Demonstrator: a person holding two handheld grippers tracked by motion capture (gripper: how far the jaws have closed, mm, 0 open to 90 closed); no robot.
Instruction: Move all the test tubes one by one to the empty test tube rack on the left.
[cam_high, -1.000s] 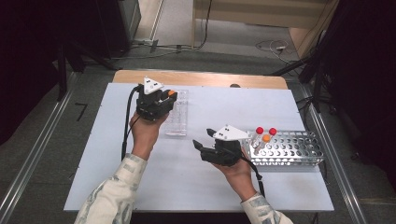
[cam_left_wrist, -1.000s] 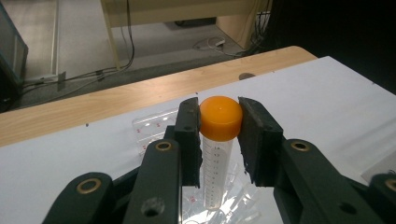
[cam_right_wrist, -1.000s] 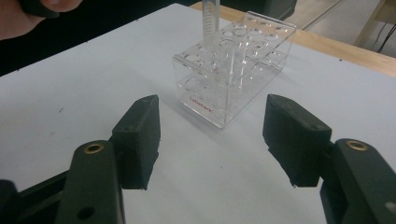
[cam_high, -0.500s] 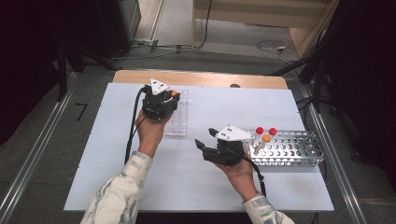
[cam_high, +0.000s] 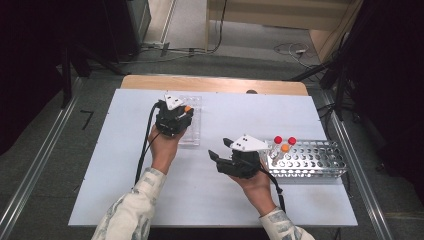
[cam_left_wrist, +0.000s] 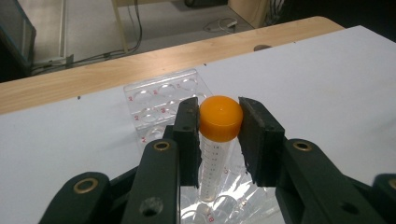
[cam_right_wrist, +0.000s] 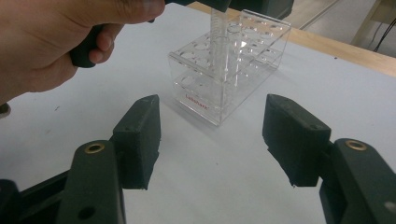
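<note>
Orange-capped tube (cam_left_wrist: 219, 140) we hold in left claw (cam_left_wrist: 218, 123) over clear rack (cam_left_wrist: 159, 98) (upright); right claw (cam_right_wrist: 212, 135) stands wide, empty.

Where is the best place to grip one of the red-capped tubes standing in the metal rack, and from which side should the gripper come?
Grip a red-capped tube at its cap, probably coming from straight above with jaws either side. It stands upright in the metal rack, so only the top rises clear; the orange-capped tube stands close beside it, so a sideways approach looks crowded.
</note>
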